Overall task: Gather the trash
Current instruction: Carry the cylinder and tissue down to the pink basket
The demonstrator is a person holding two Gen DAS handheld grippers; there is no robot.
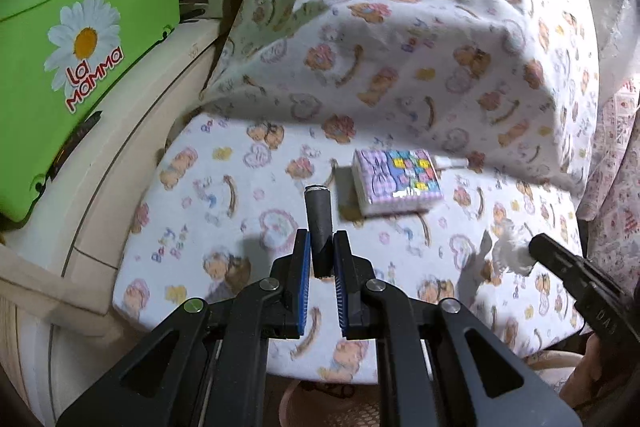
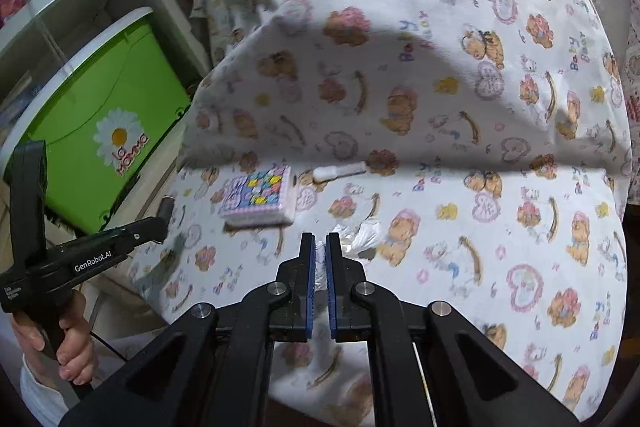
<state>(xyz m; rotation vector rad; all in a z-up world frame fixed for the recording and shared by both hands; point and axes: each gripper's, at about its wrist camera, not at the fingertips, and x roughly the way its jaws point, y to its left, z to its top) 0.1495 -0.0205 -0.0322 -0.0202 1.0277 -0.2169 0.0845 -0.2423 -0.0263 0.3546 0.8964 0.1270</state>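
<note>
Left wrist view: left gripper (image 1: 321, 254) clamped on a dark tube (image 1: 319, 227) – right gripper (image 2: 320, 255) pinched on a crumpled white tissue (image 2: 362, 233). Beyond, on the patterned sheet (image 1: 192, 223), a tissue pack (image 1: 397, 185) – behind it, a small white bottle (image 2: 339, 171).

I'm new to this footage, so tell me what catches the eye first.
The bear-print sheet fills both views, covering a flat surface and a raised hump behind it. On the flat part lies a colourful tissue pack, and a bright green box with a daisy stands off to the left. The left tool grips a dark tube; the right tool pinches a crumpled white tissue.
</note>
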